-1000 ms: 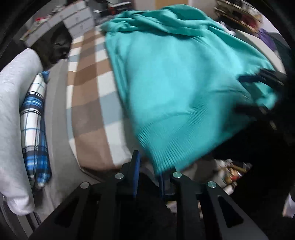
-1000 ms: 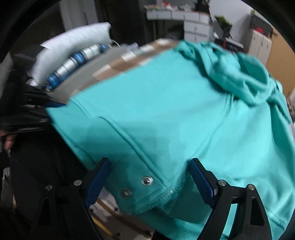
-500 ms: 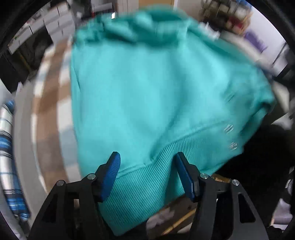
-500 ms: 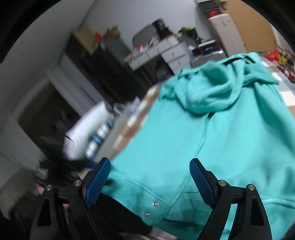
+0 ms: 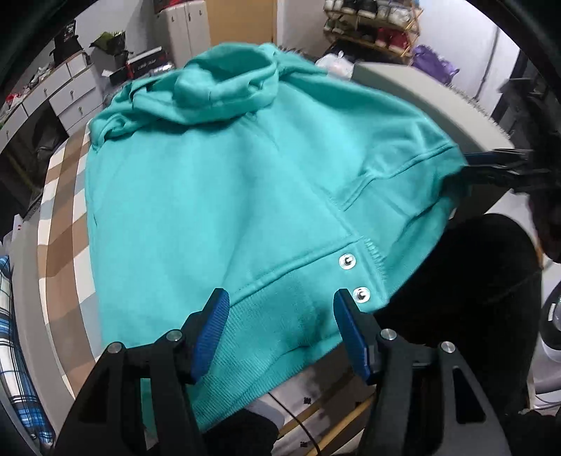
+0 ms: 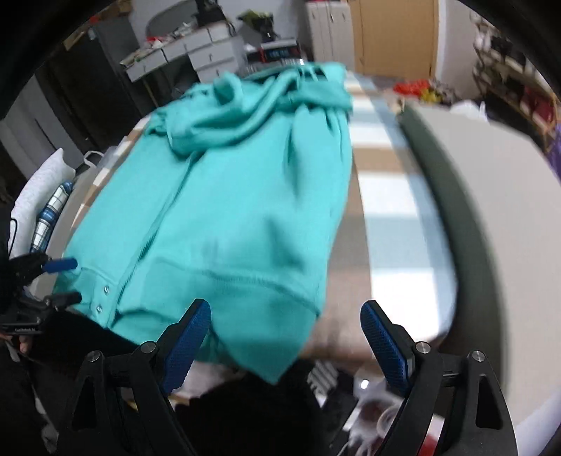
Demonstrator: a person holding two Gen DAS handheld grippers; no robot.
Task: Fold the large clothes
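Checked bedspread [image 5: 63, 224] carries teal hoodie [image 5: 224, 196] — lies flat, hood toward far edge, ribbed hem overhanging near edge. Left gripper [image 5: 280, 326] just let go of hem, fingers now spread astride it. Right gripper [image 6: 285, 336] wide apart, empty, over hem's right corner. Hoodie laid out — folding not yet begun.

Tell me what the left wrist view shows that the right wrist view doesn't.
Left wrist only: the wooden shoe rack and purple bag.

Right wrist only: the checked bed cover's bare stretch right of the garment.

Both: the teal zip-up hoodie lying flat, its two metal snaps, and both grippers open, left gripper and right gripper.
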